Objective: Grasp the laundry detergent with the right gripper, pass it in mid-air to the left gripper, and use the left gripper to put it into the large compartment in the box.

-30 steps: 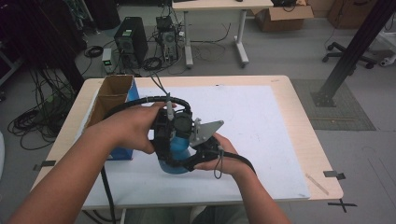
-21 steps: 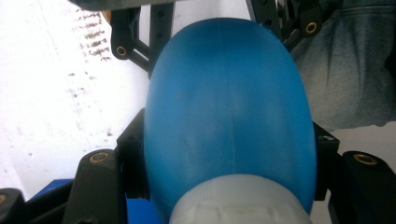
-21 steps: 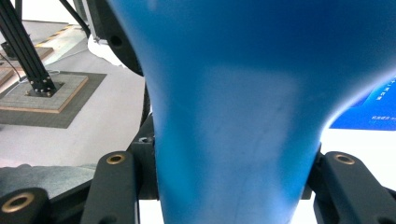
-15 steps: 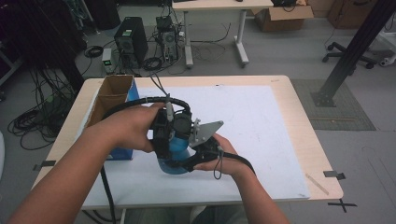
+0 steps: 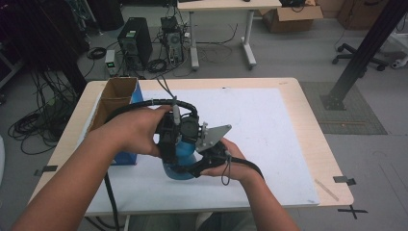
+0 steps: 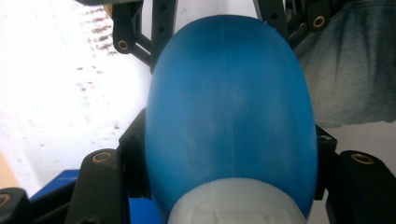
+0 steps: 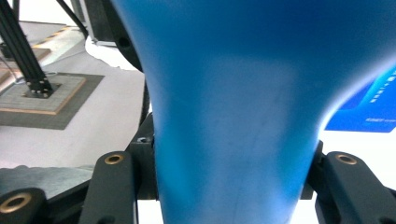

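Near the front edge of the table (image 5: 308,144), left of its middle, both grippers meet on one blue bottle (image 5: 179,159) (a smooth plastic body with a pale grey-white cap end). The right gripper (image 5: 204,161) comes in from the front right and its jaws are clamped on the bottle's narrowed waist; in the right gripper view the blue body (image 7: 233,112) fills the space between the two black jaws, touching both. The left gripper (image 5: 173,139) comes from the left, held in the person's left hand (image 5: 137,130), and its jaws have just been closing and now press on the bottle's rounded body; in the left gripper view the blue bulge (image 6: 229,116) sits tight between them, with the pale cap (image 6: 236,203) at the bottom of that view. The bottle's base looks to be at or just above the white mat (image 5: 269,115) that covers most of the table; whether it rests on it cannot be told. Just beyond the left hand, at the left edge, stands an open cardboard box (image 5: 115,98) with a blue side. Past the far edge lie computer towers (image 5: 134,45) and cables on the floor
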A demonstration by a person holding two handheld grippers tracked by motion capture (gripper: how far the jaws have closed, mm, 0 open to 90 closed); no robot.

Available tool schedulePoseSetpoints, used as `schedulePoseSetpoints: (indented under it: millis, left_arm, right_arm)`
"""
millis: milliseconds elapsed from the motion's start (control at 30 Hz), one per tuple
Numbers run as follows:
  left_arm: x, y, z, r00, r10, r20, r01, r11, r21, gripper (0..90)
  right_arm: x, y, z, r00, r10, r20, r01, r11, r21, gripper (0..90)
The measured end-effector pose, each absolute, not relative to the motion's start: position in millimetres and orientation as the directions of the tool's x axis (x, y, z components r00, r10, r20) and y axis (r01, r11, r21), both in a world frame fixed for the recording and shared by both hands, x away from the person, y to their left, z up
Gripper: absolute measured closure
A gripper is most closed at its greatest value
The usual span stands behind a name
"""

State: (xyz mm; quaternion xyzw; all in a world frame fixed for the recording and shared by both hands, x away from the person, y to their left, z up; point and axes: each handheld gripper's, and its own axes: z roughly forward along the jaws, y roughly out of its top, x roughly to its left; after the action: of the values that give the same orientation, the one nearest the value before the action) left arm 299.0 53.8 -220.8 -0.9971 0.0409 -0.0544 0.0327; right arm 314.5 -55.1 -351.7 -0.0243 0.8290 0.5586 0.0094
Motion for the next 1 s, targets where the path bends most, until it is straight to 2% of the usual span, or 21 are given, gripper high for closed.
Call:
schedulePoseSetpoints:
  millis: [167,367,733,867,1000]
  left_arm:
    - [300,52,-217,0.991,-0.081,0.109,-0.075,-0.995,-0.065,38.6]
    - [303,51,-217,0.993,-0.062,0.105,-0.053,-0.995,-0.082,38.6]
    - [308,50,-216,0.995,-0.037,0.094,-0.03,-0.997,-0.075,38.6]
    - [309,51,-215,0.995,-0.026,0.093,-0.019,-0.997,-0.074,38.5]
    - [312,53,-212,0.996,0.019,0.083,0.024,-0.997,-0.068,38.5]
  right_arm:
    - [315,-58,-351,-0.999,-0.018,-0.04,-0.044,0.36,0.932,42.6]
    - [318,-63,-354,-1.0,0.015,-0.02,-0.013,0.369,0.929,29.3]
    - [323,-71,-356,-0.998,0.048,0.039,0.054,0.365,0.929,12.2]
    - [325,-74,-356,-0.997,0.059,0.058,0.076,0.37,0.926,0.2]
    - [327,-85,-353,-0.993,0.077,0.09,0.113,0.378,0.919,0.4]
